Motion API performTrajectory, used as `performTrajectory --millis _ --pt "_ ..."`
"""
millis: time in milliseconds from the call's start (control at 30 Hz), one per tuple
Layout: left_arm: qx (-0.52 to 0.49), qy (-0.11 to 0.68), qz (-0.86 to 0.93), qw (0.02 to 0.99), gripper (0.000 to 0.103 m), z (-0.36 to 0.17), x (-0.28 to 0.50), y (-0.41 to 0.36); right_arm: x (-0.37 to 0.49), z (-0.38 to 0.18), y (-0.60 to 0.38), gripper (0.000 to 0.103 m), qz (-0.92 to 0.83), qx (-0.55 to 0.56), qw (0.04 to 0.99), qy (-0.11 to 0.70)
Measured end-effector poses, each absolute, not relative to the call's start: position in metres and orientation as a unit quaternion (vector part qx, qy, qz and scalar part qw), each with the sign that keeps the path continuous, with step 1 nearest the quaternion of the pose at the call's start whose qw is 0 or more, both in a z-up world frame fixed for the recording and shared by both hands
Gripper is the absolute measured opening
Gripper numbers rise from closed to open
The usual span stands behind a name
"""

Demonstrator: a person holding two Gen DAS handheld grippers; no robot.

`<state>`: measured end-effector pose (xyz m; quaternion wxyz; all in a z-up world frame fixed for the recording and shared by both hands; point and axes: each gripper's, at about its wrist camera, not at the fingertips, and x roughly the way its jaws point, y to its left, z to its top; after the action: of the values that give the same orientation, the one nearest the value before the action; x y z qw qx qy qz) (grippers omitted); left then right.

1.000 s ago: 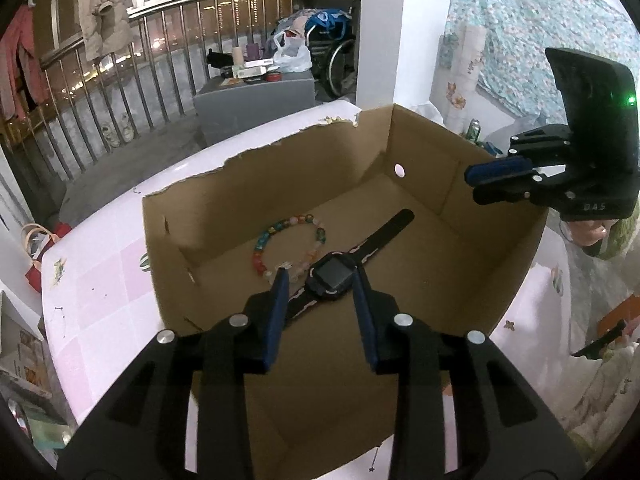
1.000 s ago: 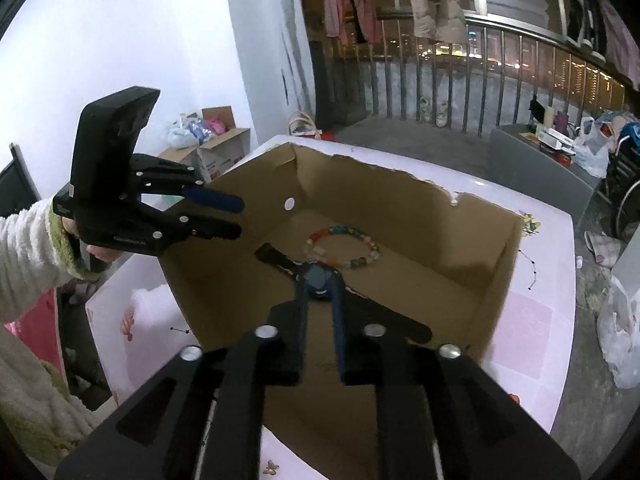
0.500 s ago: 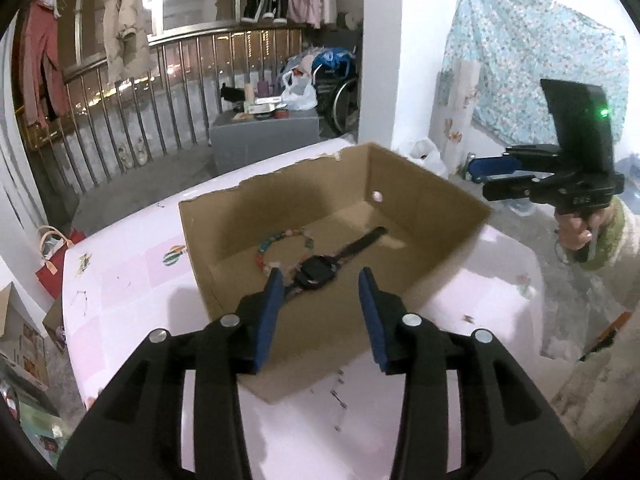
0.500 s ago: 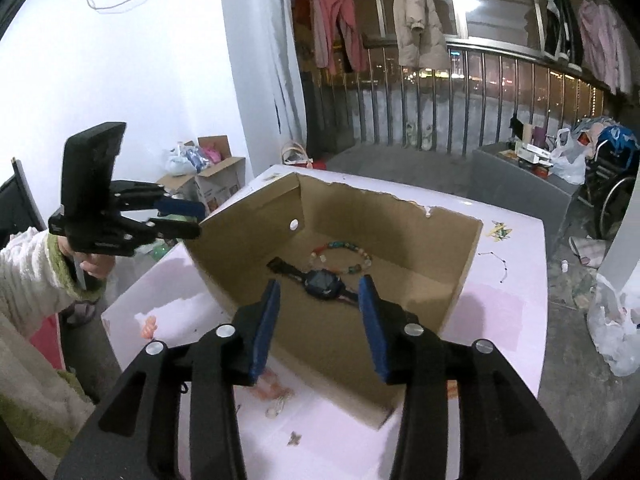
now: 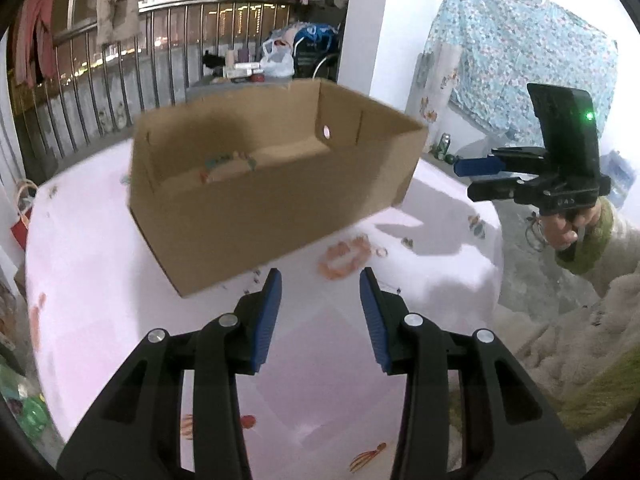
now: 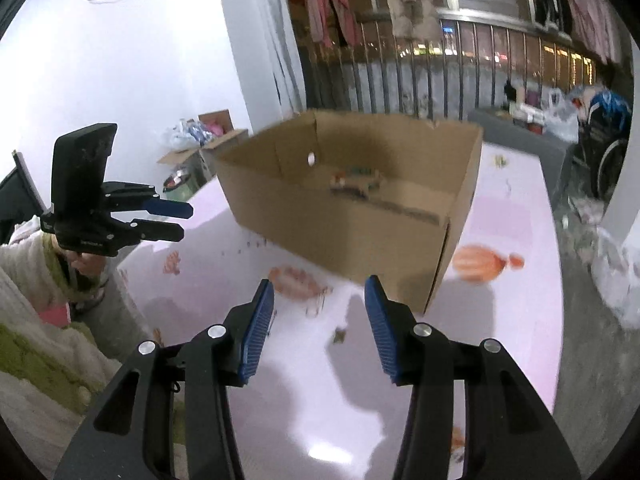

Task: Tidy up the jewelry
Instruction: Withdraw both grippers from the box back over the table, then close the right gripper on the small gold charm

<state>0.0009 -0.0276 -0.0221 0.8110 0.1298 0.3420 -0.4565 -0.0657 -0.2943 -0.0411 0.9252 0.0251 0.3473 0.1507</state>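
Both tongs stand released and empty over the pale pink counter (image 5: 100, 264): the left tongs (image 5: 320, 276) and the right tongs (image 6: 319, 284). Just ahead of both, slightly nearer the left, lies a blurred pinkish bracelet (image 5: 344, 258), long axis crosswise. Beyond it, in the cardboard box (image 5: 256, 200), rests the bead bracelet (image 5: 226, 164).

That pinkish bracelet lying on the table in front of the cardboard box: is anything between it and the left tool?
Nothing visible does. The pinkish bead bracelet lies on bare pale pink tablecloth just beyond the left tool, whose jaws stand open and empty. The brown cardboard box sits behind the bracelet, not in the path.
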Motion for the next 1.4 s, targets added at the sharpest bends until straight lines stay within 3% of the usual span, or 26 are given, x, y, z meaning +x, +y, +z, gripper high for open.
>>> performTrajectory --millis 300,533,900,1067,1400 --pt "0.148 0.378 -0.449 0.796 0.038 -0.075 0.003 -0.058 -0.054 -0.086 -0.274 0.046 0.139 -0.025 0.912 0.386" --pt "0.175 0.376 -0.452 0.790 0.038 -0.083 0.002 -0.072 -0.042 -0.097 -0.271 0.026 0.144 -0.051 0.909 0.388" --pt "0.187 0.352 -0.470 0.787 0.033 -0.076 0.004 -0.099 -0.035 -0.106 -0.268 0.010 0.155 -0.060 0.898 0.407" --pt "0.195 0.346 -0.483 0.780 0.026 -0.074 0.010 -0.122 -0.035 -0.106 -0.270 0.009 0.159 -0.047 0.898 0.408" --pt "0.229 0.357 -0.488 0.762 0.024 -0.088 0.012 -0.136 -0.034 -0.106 -0.268 0.009 0.161 -0.040 0.898 0.408"
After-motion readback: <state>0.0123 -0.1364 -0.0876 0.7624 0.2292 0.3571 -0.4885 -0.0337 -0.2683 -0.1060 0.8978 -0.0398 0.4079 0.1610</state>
